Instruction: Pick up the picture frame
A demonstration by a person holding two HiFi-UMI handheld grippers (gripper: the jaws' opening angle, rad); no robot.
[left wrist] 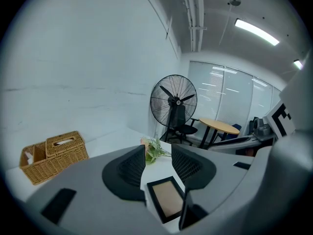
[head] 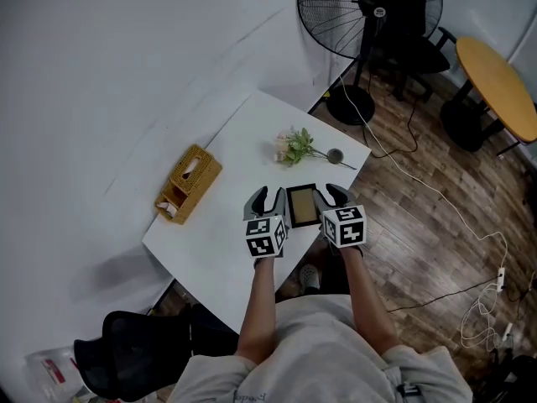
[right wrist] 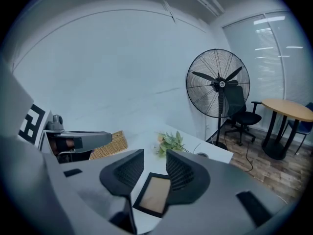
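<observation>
**Two spread grippers, one frame lying flat between them**

Both sets of fingers stand apart and grip nothing. The left gripper view shows your left gripper [left wrist: 158,151] with ribbed pads [left wrist: 129,171] parted. The picture frame [left wrist: 167,203] lies on the table below the gap and a little to the right, untouched. The right gripper view shows the same for your right gripper [right wrist: 155,155]. Its fingers [right wrist: 185,173] are parted, and the frame [right wrist: 152,195] is seen through the gap, partly hidden behind the right finger.

Only the head view shows the whole layout. The left gripper [head: 265,196] and right gripper [head: 332,195] sit on either side of the frame [head: 302,206], close beside it, near your edge of the white table [head: 243,141]. Each gripper view catches the other gripper at its margin.

The frame lies face up, with a black border round a tan panel. Its long axis runs away from you toward the flower sprig [head: 295,147], and both grippers point much the same way.

Further left sits a wicker box [head: 190,181], well apart from the frame. White tissue shows in its top slot. An open end compartment holds something pale that you cannot identify in any view.

Beyond the table stand a black pedestal fan [head: 369,11] and a round wooden table [head: 499,86]. The head view alone shows cables [head: 470,225] trailing over the wood floor.
</observation>
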